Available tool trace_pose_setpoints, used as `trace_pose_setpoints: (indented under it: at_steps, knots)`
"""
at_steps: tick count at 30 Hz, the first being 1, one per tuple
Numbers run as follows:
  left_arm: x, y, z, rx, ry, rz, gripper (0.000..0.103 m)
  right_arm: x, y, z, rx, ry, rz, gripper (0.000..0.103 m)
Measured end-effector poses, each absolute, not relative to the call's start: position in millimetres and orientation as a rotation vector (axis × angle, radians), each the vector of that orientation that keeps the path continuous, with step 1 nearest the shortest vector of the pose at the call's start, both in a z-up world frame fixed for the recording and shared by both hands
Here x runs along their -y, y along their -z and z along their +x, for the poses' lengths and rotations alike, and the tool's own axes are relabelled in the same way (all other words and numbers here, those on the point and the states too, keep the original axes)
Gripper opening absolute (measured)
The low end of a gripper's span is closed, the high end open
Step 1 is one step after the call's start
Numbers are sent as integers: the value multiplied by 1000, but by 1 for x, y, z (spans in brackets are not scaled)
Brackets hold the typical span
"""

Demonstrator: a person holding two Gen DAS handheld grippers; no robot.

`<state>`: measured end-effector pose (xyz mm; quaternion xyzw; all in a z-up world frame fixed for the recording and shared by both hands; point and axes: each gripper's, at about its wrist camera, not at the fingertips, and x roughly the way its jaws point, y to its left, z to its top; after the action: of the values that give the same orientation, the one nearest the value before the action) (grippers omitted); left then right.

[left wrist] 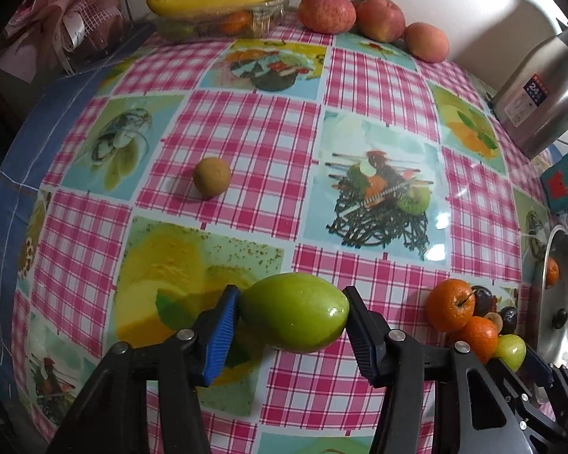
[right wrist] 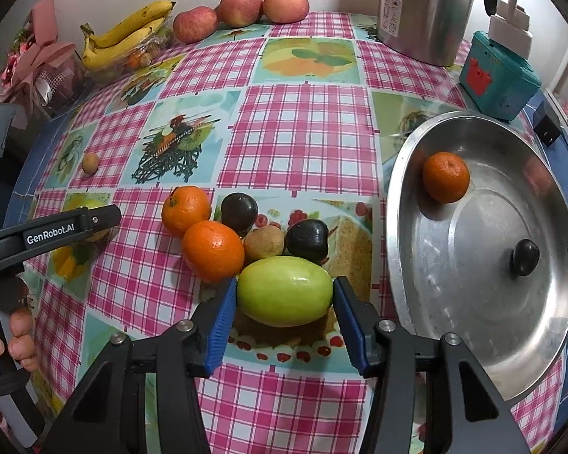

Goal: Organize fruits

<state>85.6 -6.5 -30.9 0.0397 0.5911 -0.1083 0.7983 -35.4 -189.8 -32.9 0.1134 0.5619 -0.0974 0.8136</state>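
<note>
1. A worktop [right wrist: 303,132] covered in a pink-checked, fruit-printed cloth stands against a pale wall, with bananas [right wrist: 127,34], apples [right wrist: 242,7] and a steel flask [right wrist: 424,7] along its far edge.
2. An upturned steel lid [right wrist: 484,302] holds one orange [right wrist: 446,177]; two oranges [right wrist: 212,249], dark plums [right wrist: 306,236] and a kiwi [right wrist: 264,242] crowd beside it.
3. Both tongs point steeply down. The left tongs [left wrist: 293,316] pinch a green fruit [left wrist: 295,312]. The right tongs [right wrist: 284,295] bracket another green fruit [right wrist: 284,291]; whether both pads press it cannot be told.
</note>
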Motion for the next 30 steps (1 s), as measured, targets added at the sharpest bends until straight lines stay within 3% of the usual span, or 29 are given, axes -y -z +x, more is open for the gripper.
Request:
trace_pose_setpoints:
  at_steps: [21,30]
  knots:
    - [1,-38,83,-1104,229,28,57,200,-29,-50,-983,206,309,53]
    - [5,-45,78,-1082,220,48,57,204,-31,-52,-977,209,324,53]
